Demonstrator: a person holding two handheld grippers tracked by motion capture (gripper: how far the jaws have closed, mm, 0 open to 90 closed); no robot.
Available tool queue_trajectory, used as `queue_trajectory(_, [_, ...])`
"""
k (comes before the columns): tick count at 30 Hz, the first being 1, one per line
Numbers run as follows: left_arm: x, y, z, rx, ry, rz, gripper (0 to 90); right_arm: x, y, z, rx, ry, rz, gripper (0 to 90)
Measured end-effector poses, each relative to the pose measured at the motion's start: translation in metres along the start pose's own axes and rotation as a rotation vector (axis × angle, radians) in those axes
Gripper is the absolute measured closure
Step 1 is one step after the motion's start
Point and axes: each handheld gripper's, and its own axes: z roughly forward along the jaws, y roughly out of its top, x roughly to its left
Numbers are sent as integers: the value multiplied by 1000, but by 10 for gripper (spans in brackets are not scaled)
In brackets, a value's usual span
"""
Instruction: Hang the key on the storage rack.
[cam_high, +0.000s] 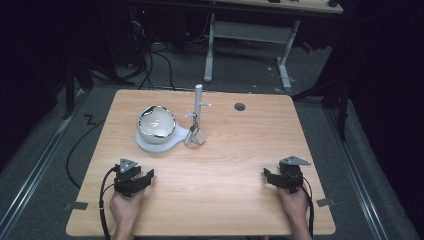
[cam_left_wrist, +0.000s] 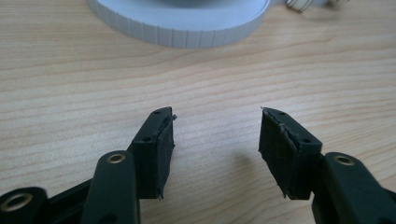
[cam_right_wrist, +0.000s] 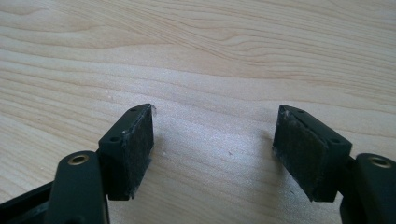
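A shiny bowl (cam_high: 156, 122) sits on a round white base (cam_high: 150, 144) on the far left part of the wooden table (cam_high: 235, 150). Just right of it a white post (cam_high: 198, 100) stands upright, with a wire whisk (cam_high: 194, 134) hanging at its foot. The left gripper (cam_high: 142, 177) rests on the near left of the table, jaws spread and empty, pointing toward the base (cam_left_wrist: 182, 28). The right gripper (cam_high: 272, 176) rests on the near right, well apart from everything, jaws spread and empty too.

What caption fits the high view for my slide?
Both grippers, left and right, rest open on the wooden table, short of the bowl on its white stand.
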Motion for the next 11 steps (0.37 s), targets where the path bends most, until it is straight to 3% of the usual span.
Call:
queue_trajectory(6, [-8, 1, 3, 20, 40, 72, 400, 0, 0, 0, 0, 0, 0, 289])
queue_trajectory(11, [-10, 1, 4, 28, 40, 95, 358, 0, 0, 0, 0, 0, 0, 290])
